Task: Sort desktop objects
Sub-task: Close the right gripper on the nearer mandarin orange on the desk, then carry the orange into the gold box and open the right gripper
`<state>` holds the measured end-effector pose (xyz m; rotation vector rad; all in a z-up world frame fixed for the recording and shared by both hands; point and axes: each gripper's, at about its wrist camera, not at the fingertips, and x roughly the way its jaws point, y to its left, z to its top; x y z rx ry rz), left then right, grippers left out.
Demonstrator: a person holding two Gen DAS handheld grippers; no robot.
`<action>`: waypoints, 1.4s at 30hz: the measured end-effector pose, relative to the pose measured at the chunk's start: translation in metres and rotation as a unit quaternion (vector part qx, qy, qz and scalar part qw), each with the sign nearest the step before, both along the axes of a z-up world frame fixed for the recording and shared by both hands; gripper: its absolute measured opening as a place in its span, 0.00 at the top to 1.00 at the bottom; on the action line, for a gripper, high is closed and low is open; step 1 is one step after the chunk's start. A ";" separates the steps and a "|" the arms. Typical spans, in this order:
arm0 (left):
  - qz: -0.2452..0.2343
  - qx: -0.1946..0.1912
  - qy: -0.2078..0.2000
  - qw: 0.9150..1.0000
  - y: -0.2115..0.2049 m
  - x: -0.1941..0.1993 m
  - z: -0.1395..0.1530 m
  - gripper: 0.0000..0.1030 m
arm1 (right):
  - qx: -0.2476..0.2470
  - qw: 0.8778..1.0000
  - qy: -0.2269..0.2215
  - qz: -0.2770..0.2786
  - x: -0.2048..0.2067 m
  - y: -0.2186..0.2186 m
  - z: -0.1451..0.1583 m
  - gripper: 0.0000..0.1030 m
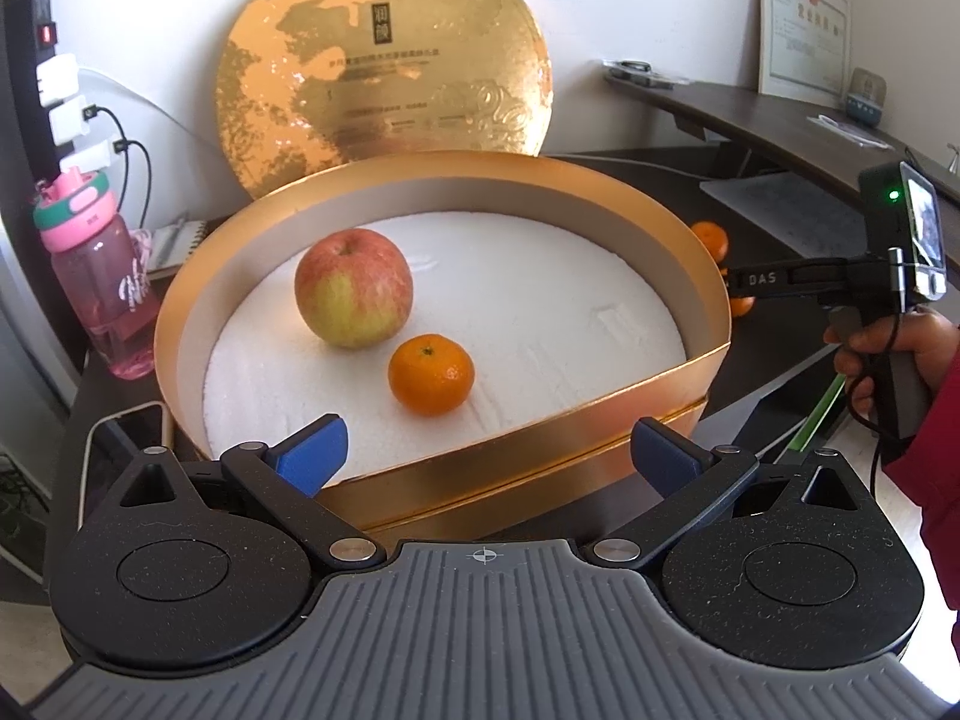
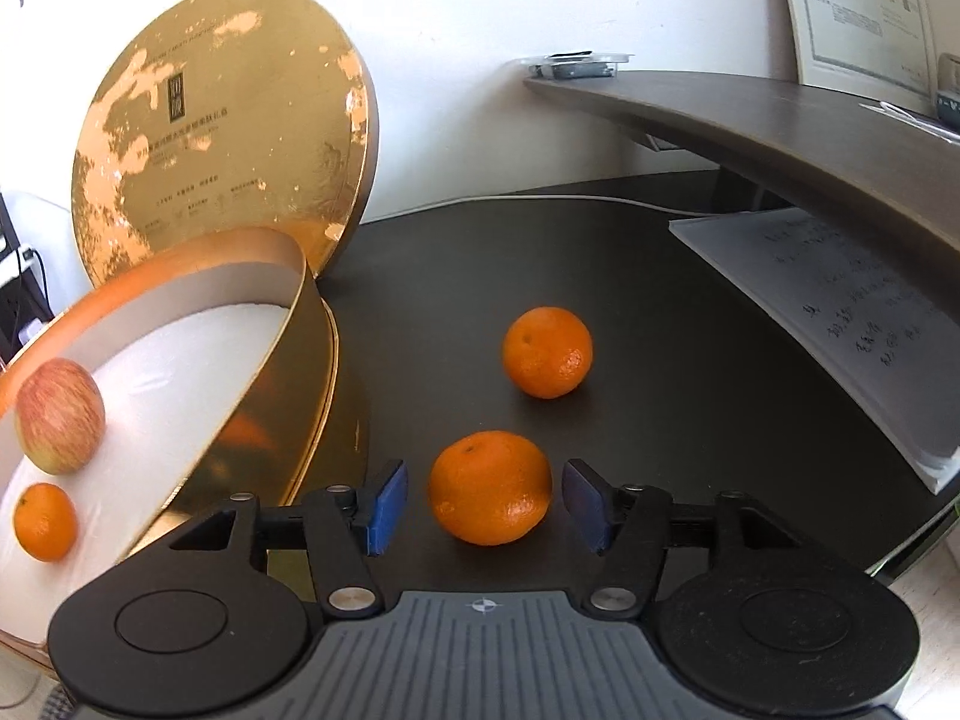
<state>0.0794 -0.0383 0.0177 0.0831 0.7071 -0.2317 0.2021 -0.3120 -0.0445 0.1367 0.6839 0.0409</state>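
right gripper [image 2: 483, 504]: jaws spread wide, one blue pad on each side of the near mandarin, small gaps both sides so it's not pinching anything

left gripper [image 1: 486, 450]: wide open too, holding nothing, hanging just over the front rim of the gold box

gold box [image 1: 600, 420]: round, gold outside, white foam floor inside, sits on the dark surface [image 2: 660, 330]. everything below is placed off this box

apple [image 1: 354, 288]: inside the box, left of its middle, stem up

boxed mandarin [image 1: 431, 383]: also inside the box, just in front-right of the apple, close to it but can't tell if they touch

near mandarin [image 2: 490, 487]: out on the surface just right of the box, sitting between the right gripper's pads

far mandarin [image 2: 547, 351]: on the surface too, right of the box and further back than the near one, clearly apart from it

lid [image 1: 384, 54]: gold disc standing tilted against the wall right behind the box

pink bottle [image 1: 96, 276]: upright, left of the box, close to its wall

phone [image 1: 129, 426]: lying flat at the box's front-left

papers [image 2: 840, 312]: white stack well right of the box, under a raised shelf

hand [image 1: 888, 354]: seen from the left wrist view, right of the box, wrapped round the other gripper's handle, red sleeve
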 end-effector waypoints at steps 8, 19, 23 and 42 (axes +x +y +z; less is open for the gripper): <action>-0.003 -0.002 -0.001 1.000 0.001 -0.002 0.000 0.00 | -0.038 0.999 0.011 -0.012 0.001 0.006 -0.004 0.55; 0.004 -0.023 -0.019 1.000 0.022 -0.019 0.005 0.00 | -0.031 0.998 -0.047 -0.005 -0.044 0.027 0.056 0.55; 0.015 -0.038 -0.023 0.999 0.037 -0.025 0.004 0.00 | -0.025 0.997 -0.073 0.030 -0.057 0.056 0.079 0.55; 0.048 -0.069 -0.022 0.996 0.092 -0.028 -0.011 0.00 | -0.041 0.984 0.055 0.164 0.020 0.199 0.052 0.55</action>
